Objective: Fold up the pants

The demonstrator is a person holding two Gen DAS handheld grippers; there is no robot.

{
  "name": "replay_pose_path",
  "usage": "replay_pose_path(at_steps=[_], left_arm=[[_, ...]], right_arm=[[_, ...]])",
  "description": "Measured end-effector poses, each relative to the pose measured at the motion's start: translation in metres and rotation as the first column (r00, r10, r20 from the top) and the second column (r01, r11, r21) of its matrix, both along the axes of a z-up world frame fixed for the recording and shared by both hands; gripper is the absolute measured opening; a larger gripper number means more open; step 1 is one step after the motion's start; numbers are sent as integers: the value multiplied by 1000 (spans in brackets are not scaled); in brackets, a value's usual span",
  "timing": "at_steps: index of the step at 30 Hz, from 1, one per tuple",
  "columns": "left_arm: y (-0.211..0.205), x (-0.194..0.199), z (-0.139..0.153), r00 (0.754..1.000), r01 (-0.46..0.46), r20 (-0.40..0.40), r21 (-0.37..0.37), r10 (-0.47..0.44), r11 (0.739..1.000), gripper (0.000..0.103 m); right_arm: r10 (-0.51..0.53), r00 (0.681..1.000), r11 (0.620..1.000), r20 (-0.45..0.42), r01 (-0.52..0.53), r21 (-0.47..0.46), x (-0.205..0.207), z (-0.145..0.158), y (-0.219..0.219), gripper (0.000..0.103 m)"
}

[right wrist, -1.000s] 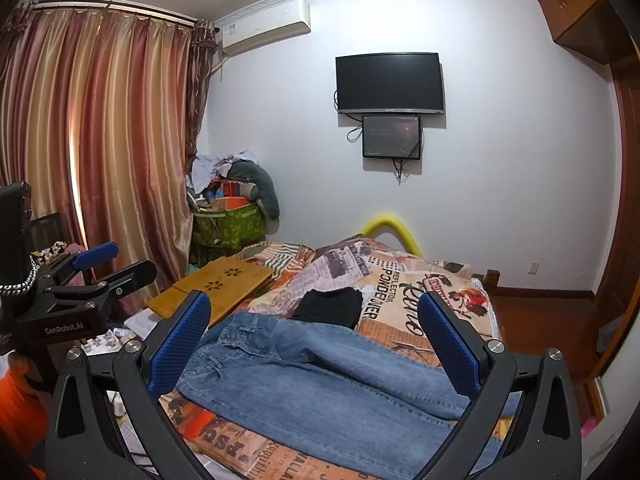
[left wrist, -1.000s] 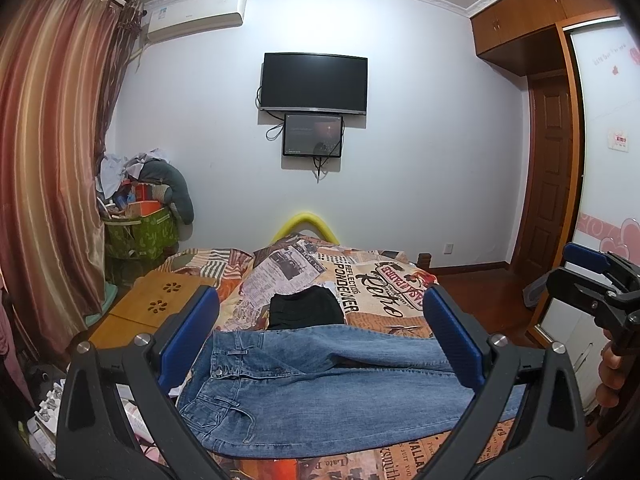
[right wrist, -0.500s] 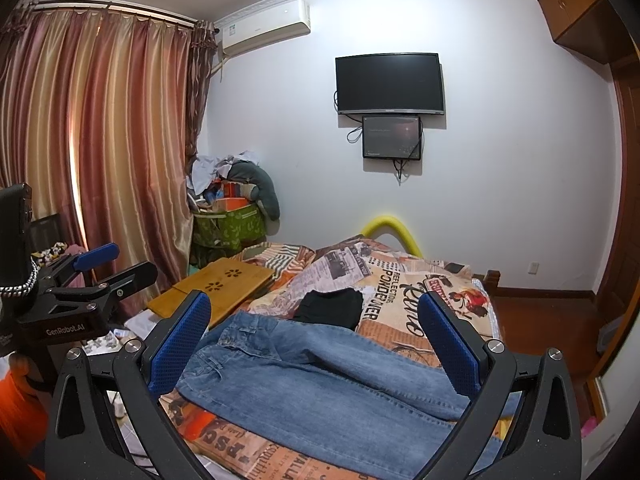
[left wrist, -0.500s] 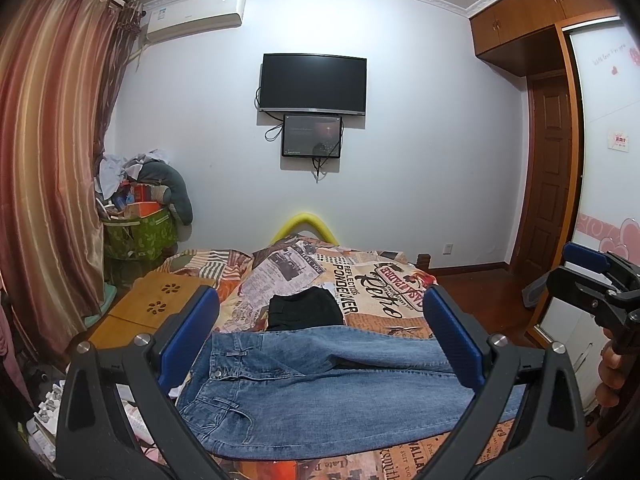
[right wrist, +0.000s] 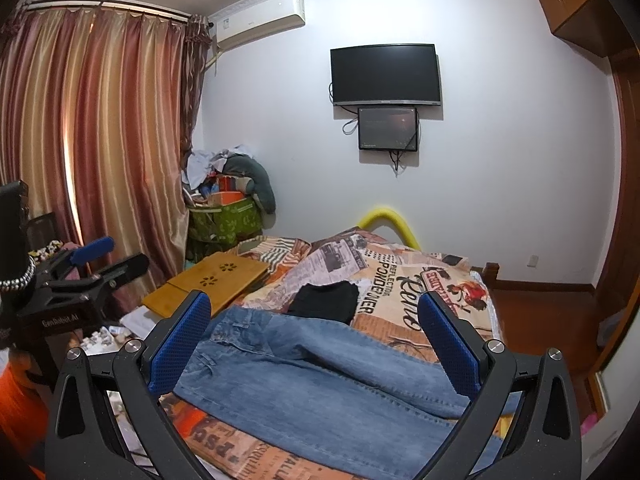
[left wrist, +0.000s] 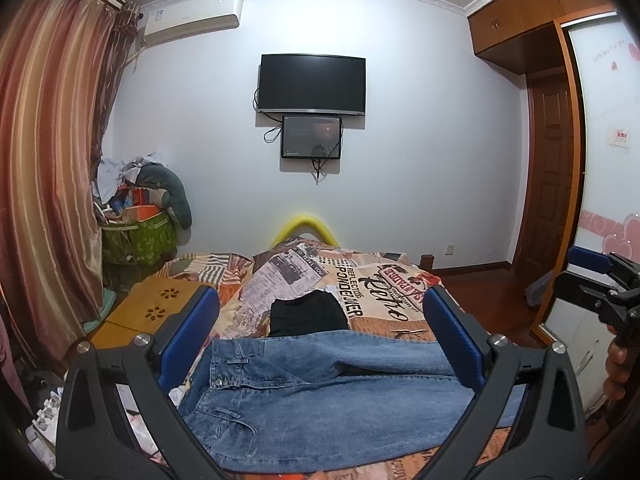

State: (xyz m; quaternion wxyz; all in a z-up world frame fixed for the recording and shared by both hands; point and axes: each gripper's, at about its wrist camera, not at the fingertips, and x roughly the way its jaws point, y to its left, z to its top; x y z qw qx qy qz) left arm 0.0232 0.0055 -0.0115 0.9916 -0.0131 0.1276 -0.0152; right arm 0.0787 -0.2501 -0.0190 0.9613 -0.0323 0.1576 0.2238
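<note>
Blue jeans (left wrist: pixel 320 400) lie flat across the near end of the bed, waistband to the left and legs running right; they also show in the right wrist view (right wrist: pixel 320 380). My left gripper (left wrist: pixel 320 336) hovers above them, open, its blue pads wide apart and holding nothing. My right gripper (right wrist: pixel 314 340) is likewise open and empty above the jeans. Each gripper shows at the edge of the other's view: the right gripper (left wrist: pixel 592 284) and the left gripper (right wrist: pixel 80 276). A folded black garment (left wrist: pixel 308 312) lies just beyond the jeans.
The bed's printed cover (left wrist: pixel 380 284) stretches toward the far wall. A wooden lap table (left wrist: pixel 160 304) lies at the bed's left, with a cluttered green basket (left wrist: pixel 136 236) and a curtain (left wrist: pixel 48 184) behind it. A wardrobe (left wrist: pixel 600 200) and a door (left wrist: pixel 548 184) stand on the right.
</note>
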Motion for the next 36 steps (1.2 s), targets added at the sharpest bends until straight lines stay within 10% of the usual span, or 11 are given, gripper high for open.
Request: replay_pose_path(at_steps=[10,20,32,36], left_arm=[[63,85,-24,989,-89,-116,-7,88,996,103],[135,197,-96,932,-199,-312,-14,184,980,96],[185,302,-226,774,-264,-589,33,233,964,50],[195,320,-261,723,-287,-642,59,256,956,49]], right_arm=[[-164,984,986,-66,162,-32,53,-28,-55,103],[-413,898,910,-155,402,-96,118,-69,-139,102],[-565,734,823,-376,530,-202,198,-165,-216,68],[-565,696,822,-442,521,-229,224,-199,-229,68]])
